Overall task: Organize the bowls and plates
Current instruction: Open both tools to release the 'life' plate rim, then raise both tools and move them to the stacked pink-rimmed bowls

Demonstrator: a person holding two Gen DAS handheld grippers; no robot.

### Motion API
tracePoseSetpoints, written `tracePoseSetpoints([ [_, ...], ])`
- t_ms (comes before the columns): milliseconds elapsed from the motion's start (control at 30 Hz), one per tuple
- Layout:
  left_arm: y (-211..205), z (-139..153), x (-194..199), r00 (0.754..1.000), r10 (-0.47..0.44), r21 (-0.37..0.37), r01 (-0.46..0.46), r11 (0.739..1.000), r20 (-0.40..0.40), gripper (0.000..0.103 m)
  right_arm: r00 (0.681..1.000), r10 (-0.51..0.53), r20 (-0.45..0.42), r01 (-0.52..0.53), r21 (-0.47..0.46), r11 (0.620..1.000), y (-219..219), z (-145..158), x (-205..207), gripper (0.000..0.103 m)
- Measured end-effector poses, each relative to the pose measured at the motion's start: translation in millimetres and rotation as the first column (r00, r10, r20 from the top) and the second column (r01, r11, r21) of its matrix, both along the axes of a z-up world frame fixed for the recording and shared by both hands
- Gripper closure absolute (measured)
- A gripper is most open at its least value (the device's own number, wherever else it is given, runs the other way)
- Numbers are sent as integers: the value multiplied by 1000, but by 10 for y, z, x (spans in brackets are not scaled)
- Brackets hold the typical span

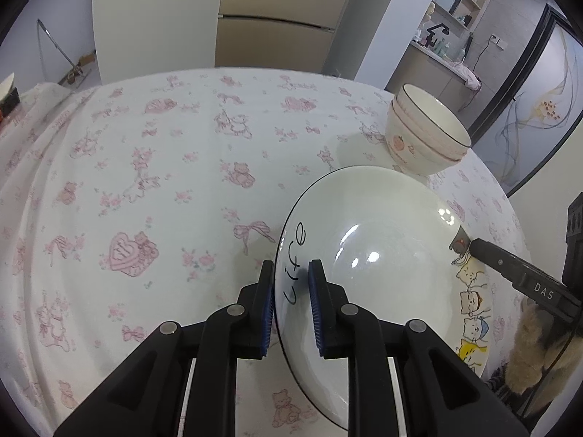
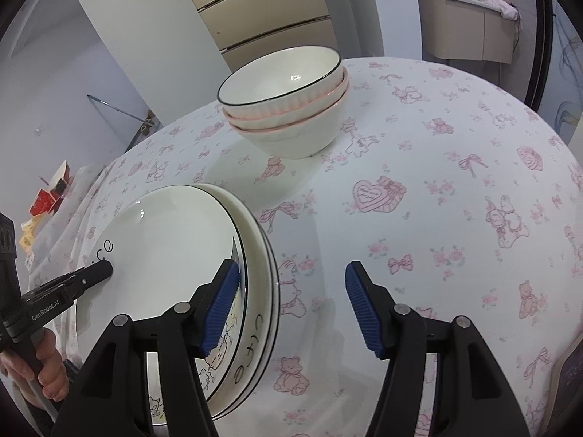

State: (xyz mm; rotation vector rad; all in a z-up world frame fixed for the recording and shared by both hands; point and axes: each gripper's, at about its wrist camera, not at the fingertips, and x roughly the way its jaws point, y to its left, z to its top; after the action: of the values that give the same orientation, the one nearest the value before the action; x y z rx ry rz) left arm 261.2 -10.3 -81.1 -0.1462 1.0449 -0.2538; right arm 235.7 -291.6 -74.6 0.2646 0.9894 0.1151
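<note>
My left gripper (image 1: 290,287) is shut on the rim of a white plate (image 1: 382,255) with a black edge, cartoon cats and handwriting. It shows as the top plate (image 2: 164,247) of a stack of plates (image 2: 262,266) in the right wrist view. My right gripper (image 2: 291,291) is open, its left finger over the top plate's near rim, its right finger above the cloth. The right gripper's finger (image 1: 510,269) also shows at the plate's far edge. A stack of three bowls (image 2: 288,105) stands farther back; it also shows in the left wrist view (image 1: 426,134).
The table (image 1: 164,182) wears a white cloth with pink bears and hearts. Red and yellow boxes (image 2: 47,200) lie at the table's left edge. A cabinet (image 2: 262,11) and a counter with bottles (image 2: 470,18) stand beyond the table.
</note>
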Motion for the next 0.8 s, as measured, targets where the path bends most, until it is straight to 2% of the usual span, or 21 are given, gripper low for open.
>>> tracePoseSetpoints([
  [100, -56, -59, 15, 1000, -11, 7, 11, 1000, -10, 78, 1000, -16, 9, 16, -33, 999, -16, 12, -6, 44],
  [333, -86, -56, -2, 1000, -13, 31, 12, 999, 14, 77, 1000, -12, -8, 12, -1, 1000, -62, -26, 16, 44],
  [500, -122, -30, -57, 997, -25, 78, 19, 997, 69, 77, 1000, -15, 0, 15, -11, 1000, -50, -20, 10, 44],
  [567, -137, -2, -80, 995, -19, 102, 9, 995, 95, 77, 999, -20, 36, 22, -47, 999, -19, 28, -19, 44],
  [667, -110, 88, -117, 989, -7, 88, -6, 996, 150, 77, 992, -21, 123, 39, -145, 989, 59, 133, -81, 43],
  [767, -68, 196, -169, 976, 3, 65, -18, 998, 216, 73, 985, -13, 172, 34, -121, 992, 49, 204, -120, 43],
  [800, -67, 221, -186, 972, 5, 64, -20, 998, 233, 64, 983, -13, 184, 33, -105, 994, 34, 223, -129, 43],
])
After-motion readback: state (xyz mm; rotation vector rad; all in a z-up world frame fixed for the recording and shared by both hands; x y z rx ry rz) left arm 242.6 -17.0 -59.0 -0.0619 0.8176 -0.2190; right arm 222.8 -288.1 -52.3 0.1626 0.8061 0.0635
